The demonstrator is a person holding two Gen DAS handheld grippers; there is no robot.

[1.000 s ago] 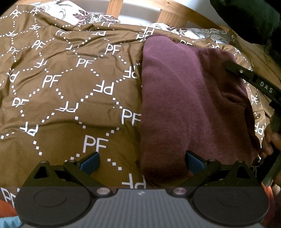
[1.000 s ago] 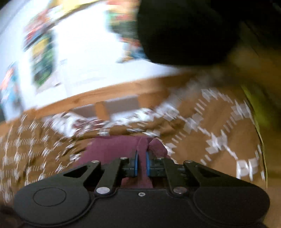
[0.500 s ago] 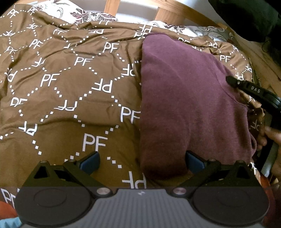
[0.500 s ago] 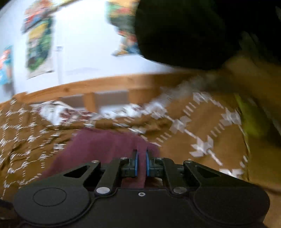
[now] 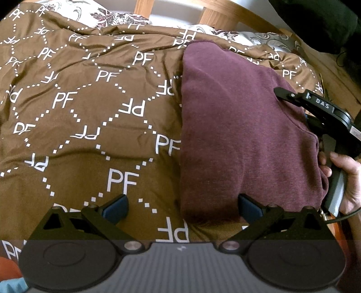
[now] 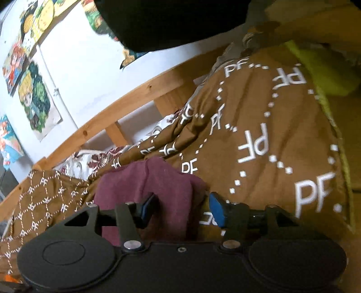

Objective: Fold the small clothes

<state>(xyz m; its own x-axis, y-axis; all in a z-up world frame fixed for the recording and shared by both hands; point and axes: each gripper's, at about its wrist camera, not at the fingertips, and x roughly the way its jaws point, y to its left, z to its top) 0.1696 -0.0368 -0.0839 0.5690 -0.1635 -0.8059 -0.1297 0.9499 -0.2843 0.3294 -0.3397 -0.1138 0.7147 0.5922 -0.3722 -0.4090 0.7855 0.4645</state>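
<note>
A maroon garment (image 5: 237, 135) lies folded into a tall rectangle on the brown "PF" bedspread (image 5: 90, 135). My left gripper (image 5: 181, 207) hovers open over the garment's near left corner, one blue pad above the cloth and the other above the bedspread. My right gripper (image 6: 182, 208) is at the garment's right edge, where a hand (image 5: 347, 175) holds its handle. Its jaws are opening. A bunched fold of the maroon garment (image 6: 153, 180) sits between the pads, and the right-hand pad stands clear of the cloth.
A wooden bed frame (image 5: 225, 13) runs along the far side, with a floral pillow (image 5: 112, 15) against it. Posters (image 6: 33, 97) hang on the white wall. A dark bulky thing (image 6: 169, 18) looms at the top. Yellow-green fabric (image 6: 327, 74) edges the bedspread (image 6: 270, 135).
The right gripper came down to the garment's right edge and rolled, and its pads, earlier pinched on the maroon fold, now stand apart. The left gripper has not moved.
</note>
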